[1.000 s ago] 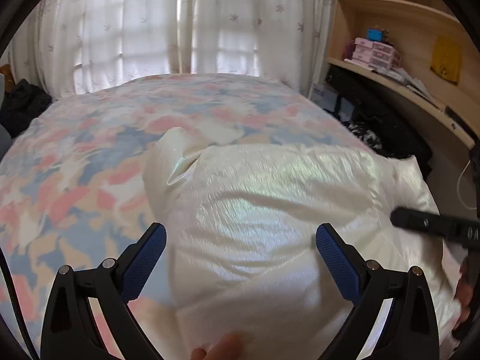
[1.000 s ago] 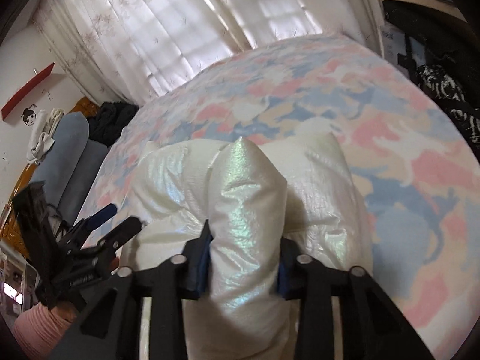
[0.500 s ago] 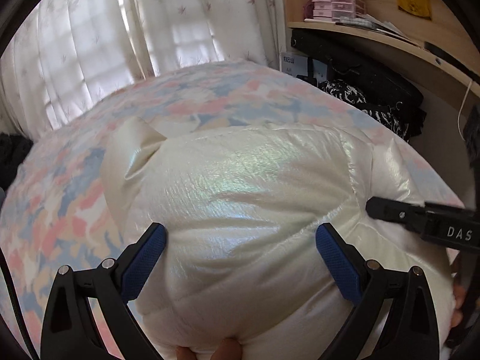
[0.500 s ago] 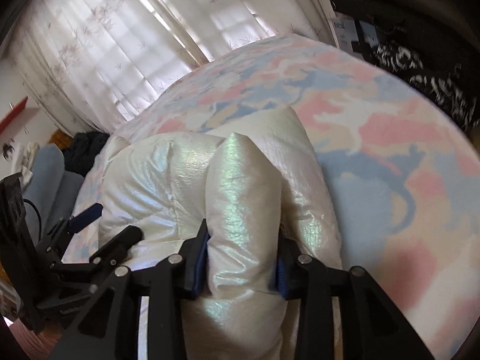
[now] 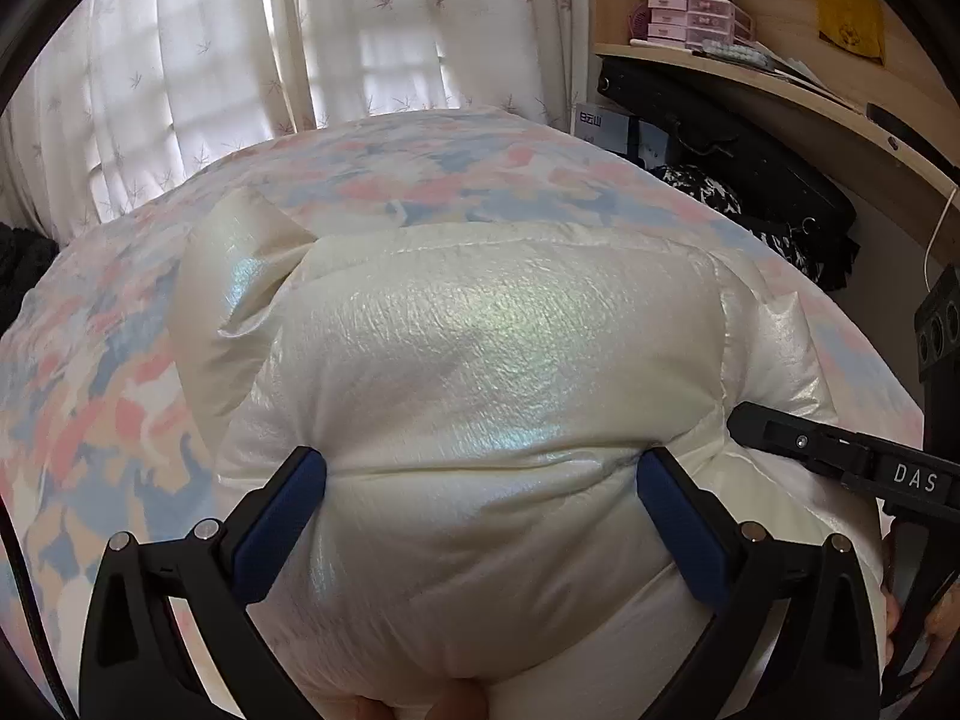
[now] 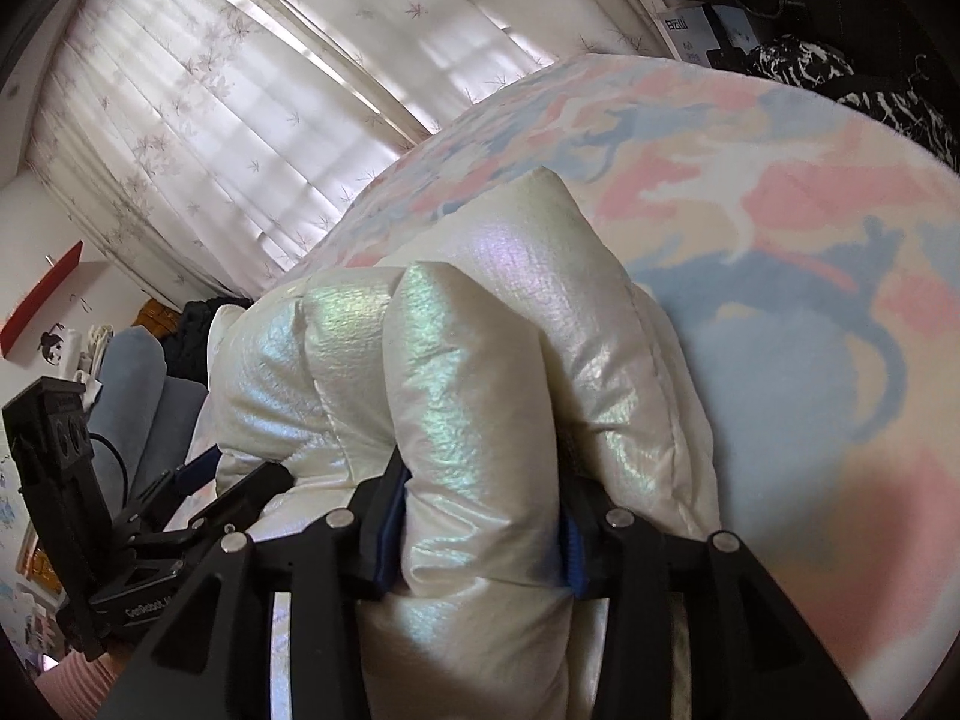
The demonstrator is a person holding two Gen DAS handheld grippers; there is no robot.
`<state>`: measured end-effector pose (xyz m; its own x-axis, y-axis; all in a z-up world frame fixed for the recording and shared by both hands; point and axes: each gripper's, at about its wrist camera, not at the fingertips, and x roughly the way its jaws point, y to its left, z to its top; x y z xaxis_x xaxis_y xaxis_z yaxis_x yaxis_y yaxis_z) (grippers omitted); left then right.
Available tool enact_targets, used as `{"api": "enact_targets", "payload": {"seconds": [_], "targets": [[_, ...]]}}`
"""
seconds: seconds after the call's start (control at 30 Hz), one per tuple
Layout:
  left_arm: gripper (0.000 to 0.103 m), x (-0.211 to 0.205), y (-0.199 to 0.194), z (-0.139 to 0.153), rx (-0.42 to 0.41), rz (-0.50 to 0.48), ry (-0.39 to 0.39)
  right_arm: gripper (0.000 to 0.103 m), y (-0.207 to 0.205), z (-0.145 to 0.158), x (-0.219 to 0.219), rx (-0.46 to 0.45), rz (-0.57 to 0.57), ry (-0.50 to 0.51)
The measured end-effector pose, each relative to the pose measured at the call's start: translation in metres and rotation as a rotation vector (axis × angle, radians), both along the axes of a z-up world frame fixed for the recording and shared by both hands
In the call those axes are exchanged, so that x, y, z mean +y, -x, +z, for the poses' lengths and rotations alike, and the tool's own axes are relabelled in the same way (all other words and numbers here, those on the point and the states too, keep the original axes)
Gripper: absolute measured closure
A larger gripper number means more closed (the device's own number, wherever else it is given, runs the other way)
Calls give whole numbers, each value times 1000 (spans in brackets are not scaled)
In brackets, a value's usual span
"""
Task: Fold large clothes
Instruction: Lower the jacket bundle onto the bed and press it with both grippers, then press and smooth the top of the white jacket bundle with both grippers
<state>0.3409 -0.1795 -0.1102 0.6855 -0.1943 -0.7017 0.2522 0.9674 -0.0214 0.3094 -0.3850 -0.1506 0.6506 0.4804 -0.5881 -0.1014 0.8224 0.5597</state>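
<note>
We have the white puffer jacket [image 5: 480, 396] bundled on the bed [image 5: 90, 396], filling the middle of both wrist views, its pearly quilted panels stacked into a thick fold with one loose flap sticking up at about ten o'clock in the left view.

Our right gripper [image 6: 480, 534] pinches one raised quilted ridge of the jacket. Its jaws have just been easing apart, yet the blue pads are pressed against the ridge on both sides, so it is clamped on the fabric.

Our left gripper [image 5: 480, 516] stands wide, with a bulging panel between its blue pads [image 5: 276, 528]. The fabric swells against both pads, but we cannot tell whether they squeeze it or merely straddle it.

From the left view the right gripper's black finger enters at three o'clock, its tip against the jacket's edge.

We judge that we are laying the folded bundle down onto the patterned cover, near the end of a fold. The next move calls for letting the ridge go cleanly, then pressing the puffy layers flat, since the trapped air may spring the fold open.

Beyond the bed hang the sheer curtains [image 5: 300, 48] at twelve o'clock.
</note>
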Motion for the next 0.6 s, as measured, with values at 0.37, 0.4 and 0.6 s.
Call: {"api": "enact_targets", "payload": {"seconds": [0.37, 0.4, 0.6], "targets": [[1, 7, -2, -13, 2, 4, 31, 63, -2, -11, -2, -9, -2, -32], [1, 7, -2, -14, 3, 4, 32, 63, -2, -11, -2, -10, -2, -31], [1, 10, -3, -16, 5, 4, 42, 63, -2, -11, -2, -9, -2, -29]]}}
